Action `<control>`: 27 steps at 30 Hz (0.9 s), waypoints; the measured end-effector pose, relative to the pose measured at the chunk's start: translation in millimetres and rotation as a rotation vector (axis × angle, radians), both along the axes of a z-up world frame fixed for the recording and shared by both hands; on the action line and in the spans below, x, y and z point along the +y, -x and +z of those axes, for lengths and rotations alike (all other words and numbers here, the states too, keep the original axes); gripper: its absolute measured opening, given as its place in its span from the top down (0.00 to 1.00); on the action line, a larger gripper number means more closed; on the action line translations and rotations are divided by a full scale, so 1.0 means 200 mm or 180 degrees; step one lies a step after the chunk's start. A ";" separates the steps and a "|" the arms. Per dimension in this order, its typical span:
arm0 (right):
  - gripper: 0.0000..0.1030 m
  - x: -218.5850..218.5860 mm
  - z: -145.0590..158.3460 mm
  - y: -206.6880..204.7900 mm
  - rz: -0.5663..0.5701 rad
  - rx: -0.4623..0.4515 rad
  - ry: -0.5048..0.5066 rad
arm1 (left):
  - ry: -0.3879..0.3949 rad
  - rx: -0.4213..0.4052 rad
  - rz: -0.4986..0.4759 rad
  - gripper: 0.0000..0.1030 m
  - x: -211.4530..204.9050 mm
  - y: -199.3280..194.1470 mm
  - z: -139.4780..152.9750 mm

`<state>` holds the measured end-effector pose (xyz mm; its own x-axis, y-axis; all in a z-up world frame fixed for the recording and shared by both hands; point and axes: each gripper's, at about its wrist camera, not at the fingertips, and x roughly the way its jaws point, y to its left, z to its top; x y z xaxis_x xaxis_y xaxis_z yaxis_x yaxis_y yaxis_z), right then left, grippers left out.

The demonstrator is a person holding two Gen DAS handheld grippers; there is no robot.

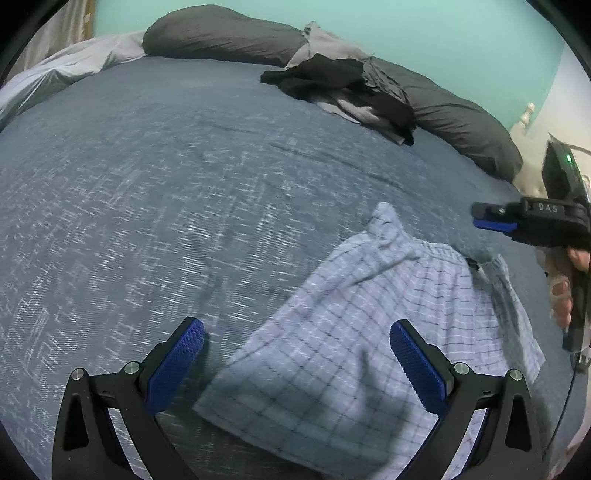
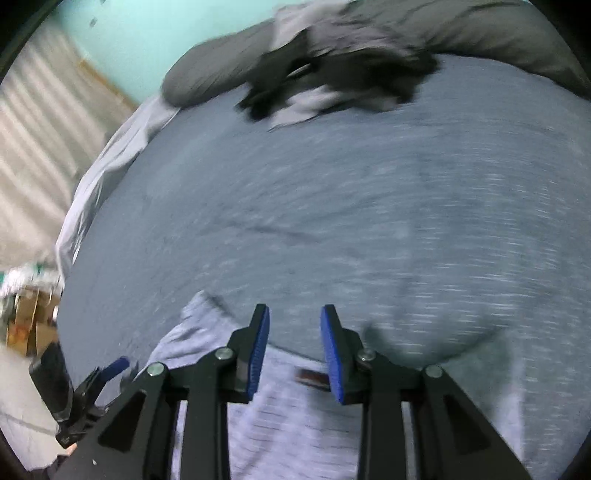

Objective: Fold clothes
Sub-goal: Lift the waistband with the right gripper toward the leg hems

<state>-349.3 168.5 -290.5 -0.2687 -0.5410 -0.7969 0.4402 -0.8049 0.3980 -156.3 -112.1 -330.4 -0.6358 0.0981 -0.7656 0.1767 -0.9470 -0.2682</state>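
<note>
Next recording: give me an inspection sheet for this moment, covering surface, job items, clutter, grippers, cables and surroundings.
Surface: blue-grey bedspread, lightly wrinkled.
Job's things: plaid shorts lie spread on the near edge, not yet folded; heap of black and grey clothes waits by the dark pillows.
Clutter: nothing seen on the bedspread besides the clothes.
Grippers: left gripper open above the shorts, holding nothing; right gripper open over the waistband, holding nothing.
Cables: thin dark cable hangs at the right edge.
Surroundings: teal wall; cardboard boxes on the floor, blurred.

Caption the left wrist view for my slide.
Open left gripper above plaid shorts on a blue bedspread.
</note>
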 end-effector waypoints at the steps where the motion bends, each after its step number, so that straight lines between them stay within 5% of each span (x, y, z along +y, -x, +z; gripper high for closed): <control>1: 0.72 -0.06 -0.01 -0.01 0.0080 -0.0022 -0.0006 | 0.0006 -0.0007 0.0004 0.00 -0.01 0.00 0.00; 9: 0.72 -0.43 -0.09 -0.05 0.0456 -0.0092 -0.0094 | -0.0004 -0.0014 0.0060 0.00 -0.11 -0.03 -0.01; 19: 0.72 -0.57 -0.16 -0.06 0.0570 -0.0070 -0.0199 | -0.0024 -0.0018 0.0067 0.00 -0.16 -0.03 -0.01; 27: 0.91 -0.60 -0.16 -0.04 0.0584 0.0038 -0.0217 | -0.0023 -0.0067 0.0083 0.00 -0.17 -0.02 -0.02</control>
<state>-341.0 47.9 -321.7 -0.1801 -0.5267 -0.8307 0.5864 -0.7356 0.3393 -151.3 -146.3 -334.8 -0.6219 0.0873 -0.7782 0.2071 -0.9400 -0.2710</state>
